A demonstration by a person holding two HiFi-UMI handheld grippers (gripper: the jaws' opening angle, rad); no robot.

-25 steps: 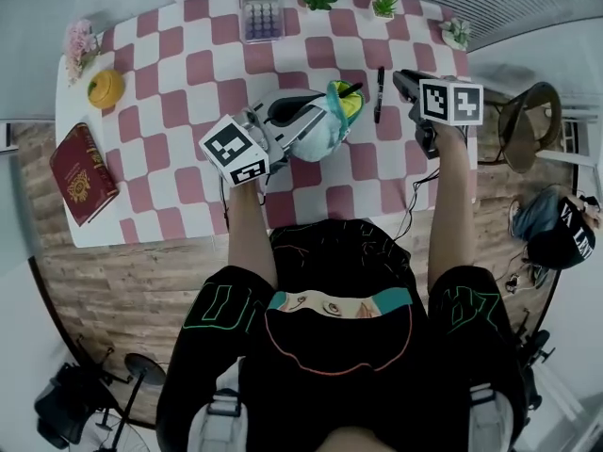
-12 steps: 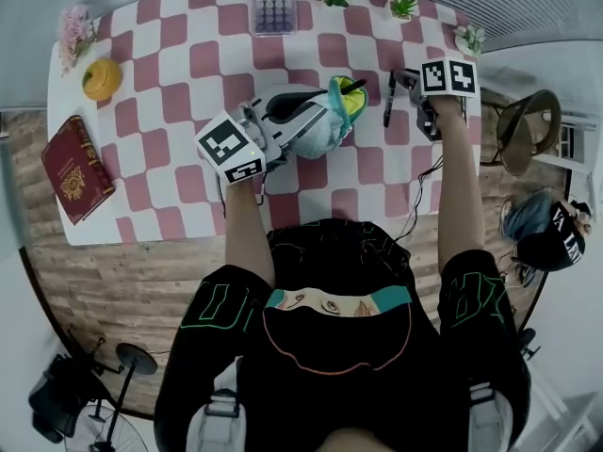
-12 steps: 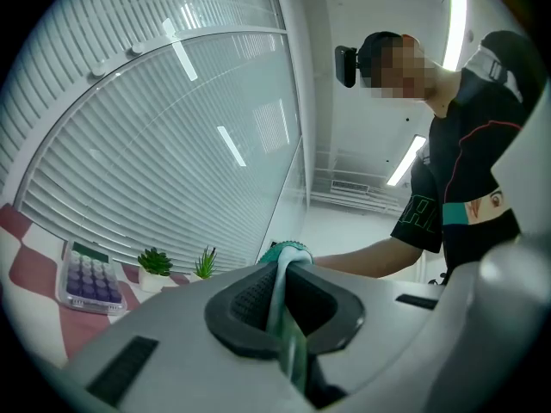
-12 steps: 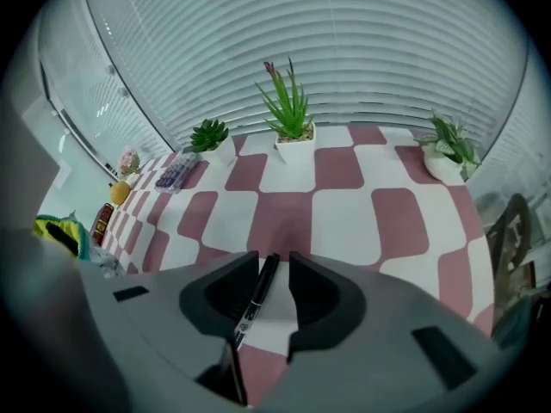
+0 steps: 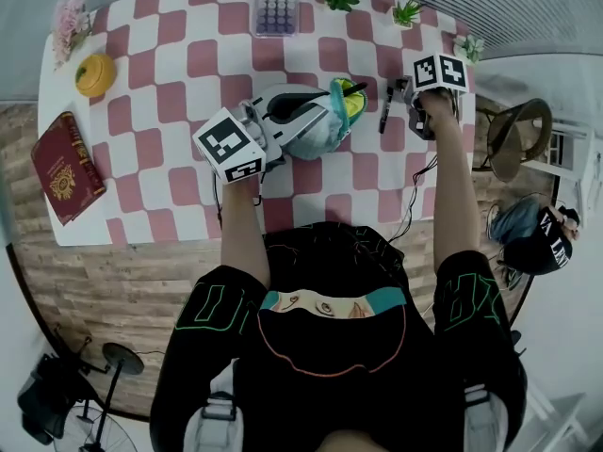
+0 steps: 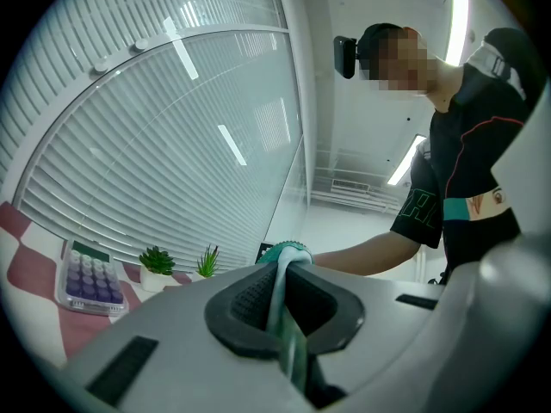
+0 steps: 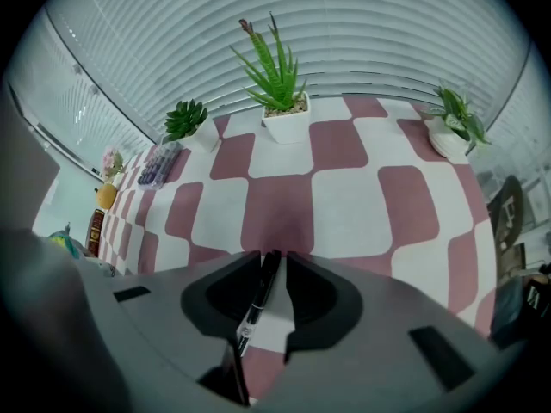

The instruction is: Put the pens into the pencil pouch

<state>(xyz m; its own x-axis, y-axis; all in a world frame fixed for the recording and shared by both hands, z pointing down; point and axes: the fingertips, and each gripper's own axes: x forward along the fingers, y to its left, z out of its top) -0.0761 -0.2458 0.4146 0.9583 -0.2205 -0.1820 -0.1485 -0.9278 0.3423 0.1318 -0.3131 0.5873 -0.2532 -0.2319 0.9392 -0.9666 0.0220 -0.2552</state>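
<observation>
Right gripper view: slim black pen (image 7: 256, 299), white label, between right tongs (image 7: 274, 255), just closing, not gripping | left tongs (image 6: 281, 269) clamp teal pouch (image 6: 287, 250) rim

White capitals on the black fabric item (image 5: 548, 243) on the floor, far right, are too warped to read. Green outline characters on the person's shorts (image 5: 219, 311) are unclear. The pen (image 7: 256, 304) has a white label with print too small to read. The red book (image 5: 61, 168), near left, has a gold crest but no legible title.
</observation>
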